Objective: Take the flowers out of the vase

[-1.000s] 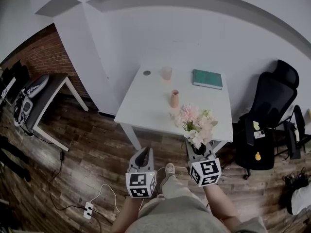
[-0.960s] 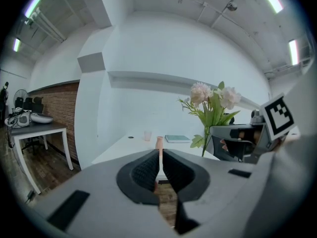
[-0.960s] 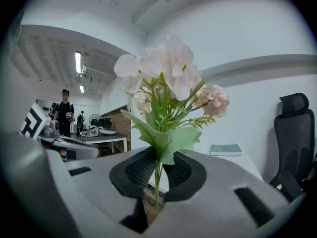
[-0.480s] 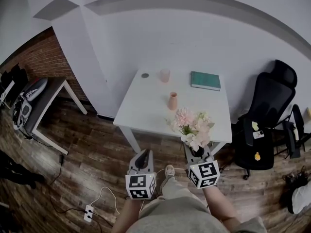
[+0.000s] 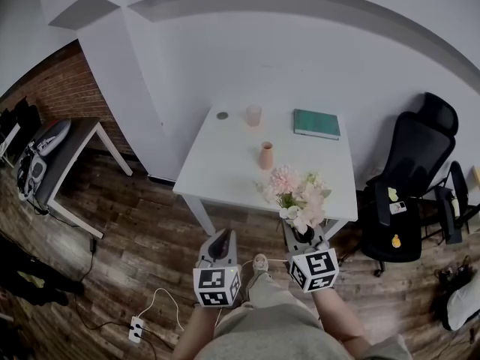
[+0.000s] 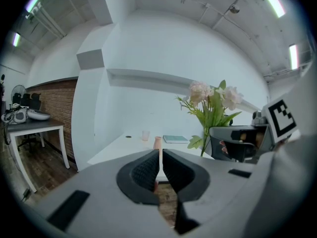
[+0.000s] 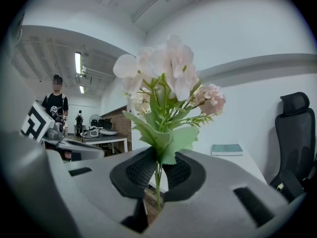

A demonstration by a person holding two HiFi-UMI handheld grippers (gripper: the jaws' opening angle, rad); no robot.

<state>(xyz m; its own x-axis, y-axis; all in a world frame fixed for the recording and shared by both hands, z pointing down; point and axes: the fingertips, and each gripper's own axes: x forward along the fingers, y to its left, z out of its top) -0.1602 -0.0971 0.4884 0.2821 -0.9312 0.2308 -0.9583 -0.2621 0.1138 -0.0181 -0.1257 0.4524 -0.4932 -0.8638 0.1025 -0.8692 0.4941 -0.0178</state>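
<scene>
R tool (image 7: pixel 157 171) is clamped narrow on the stems (image 7: pixel 157 185) of the flowers (image 7: pixel 166 78). The bunch is upright, w/ heads above the jaws. L tool (image 6: pixel 161 165) is closed w/ nothing btwn its pads, idle beside the R one. Both sit low in front of me, just off the near edge of the worktop (image 5: pixel 225 163), not over it.

The vase (image 5: pixel 266 154) stands upright and empty mid-worktop, well apart from the bunch. So I judge the pull-out itself is done, and what's left is prob. setting the flowers down. Next move as I read it: carry the bunch fwd over the worktop, tip it flat onto a bare patch near the front edge, then ease the jaws apart. It needs a slow approach so the leaves don't snag & the stems don't slip thru the grip.

Around:
- **Far edge:** cup (image 5: pixel 254 114) and small dark disc (image 5: pixel 223 115), w/ green book (image 5: pixel 316 123) at the far R. None blocks the near half.
- **Vase:** the one thing I could knock if I swing wide.
- **Off the worktop:** office chair (image 5: pixel 417 172) just R of it, side desk (image 5: pixel 75 145) off L.
- **By my feet:** power strip (image 5: pixel 136 325) on the floor (image 5: pixel 135 253), more a trip risk than a reach one.
</scene>
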